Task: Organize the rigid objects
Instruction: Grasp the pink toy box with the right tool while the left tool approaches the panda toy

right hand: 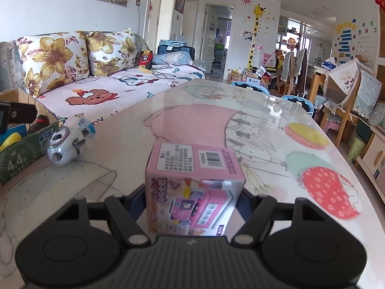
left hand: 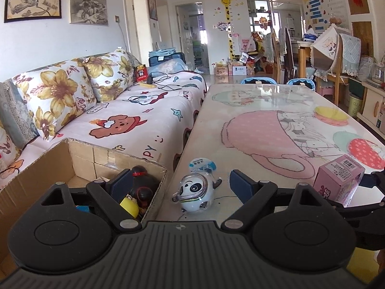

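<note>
A white panda figurine (left hand: 195,192) in a clear shell lies on the table, beside the open cardboard box (left hand: 79,159). My left gripper (left hand: 181,184) is open just short of the panda, its left finger over the box's corner. Inside the box are a black round toy (left hand: 142,183) and a yellow ball (left hand: 130,206). My right gripper (right hand: 192,204) is shut on a pink printed carton (right hand: 192,187), with the pads against its two sides. In the left wrist view the carton (left hand: 339,180) sits at the right. In the right wrist view the panda (right hand: 65,149) lies far left.
The glass-topped table (right hand: 216,120) with a cartoon print stretches ahead. A sofa (left hand: 134,120) with flowered cushions runs along its left side. Blue stools (left hand: 257,80) stand at the far end, with chairs and shelves to the right.
</note>
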{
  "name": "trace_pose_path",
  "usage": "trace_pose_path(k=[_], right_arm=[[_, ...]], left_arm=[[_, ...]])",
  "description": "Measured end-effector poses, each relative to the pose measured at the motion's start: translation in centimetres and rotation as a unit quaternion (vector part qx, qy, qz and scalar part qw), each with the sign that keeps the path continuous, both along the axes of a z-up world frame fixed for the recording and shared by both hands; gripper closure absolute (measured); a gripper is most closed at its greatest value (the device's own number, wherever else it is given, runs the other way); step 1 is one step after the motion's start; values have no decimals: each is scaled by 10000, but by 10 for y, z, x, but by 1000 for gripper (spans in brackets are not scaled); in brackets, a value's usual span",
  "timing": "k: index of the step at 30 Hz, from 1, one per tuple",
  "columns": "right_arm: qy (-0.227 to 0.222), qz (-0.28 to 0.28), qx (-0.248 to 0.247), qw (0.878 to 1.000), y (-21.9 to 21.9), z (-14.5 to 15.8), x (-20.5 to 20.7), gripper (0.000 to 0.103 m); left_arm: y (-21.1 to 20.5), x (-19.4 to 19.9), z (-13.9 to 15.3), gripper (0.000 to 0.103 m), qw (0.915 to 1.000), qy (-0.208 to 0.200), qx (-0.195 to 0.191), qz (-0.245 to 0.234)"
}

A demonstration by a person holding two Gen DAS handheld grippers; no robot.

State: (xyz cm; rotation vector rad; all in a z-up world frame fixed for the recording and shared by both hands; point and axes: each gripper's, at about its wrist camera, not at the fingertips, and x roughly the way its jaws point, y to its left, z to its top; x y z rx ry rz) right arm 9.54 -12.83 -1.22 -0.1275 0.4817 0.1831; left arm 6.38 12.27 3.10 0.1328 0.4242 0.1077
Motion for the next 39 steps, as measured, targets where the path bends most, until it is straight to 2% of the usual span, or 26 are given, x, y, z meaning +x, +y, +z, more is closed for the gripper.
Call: trace_pose_path(k=[5,9,15,21,24,32,36,39], right_arm=[[52,-51,-80,9999,-12,-5,-20,29],[4,-382,-45,9993,-19,-4,-31,29],[-86,-683,-176,9975,-13,-8,-28,27],[-154,-537,-205,9982,-6,-7,-22,11],[-139,-449,-298,9985,-4,-8,-20,9],[-125,-366,-265,9989,-10,-7,-18,4],[-136,-422,-197,9988,-17,-5,-16,2],[-127,-458,-166,9987,-20,-4,-15,1]], left_arm=[[-1,1,-4,0,9999,52,16,-116],[-5,1,-8,0,9998,137,-47,-107],[-7,12,-15,0,9996,251,-136,26],[-14,22,-21,0,9994,297,-161,80],[-16,31,-27,0,9985,438,-261,180],[-21,54,-35,0,9978,439,-94,482],[-18,62,-41,0,9959,578,-301,630],[-18,68,-45,0,9949,644,-302,719]])
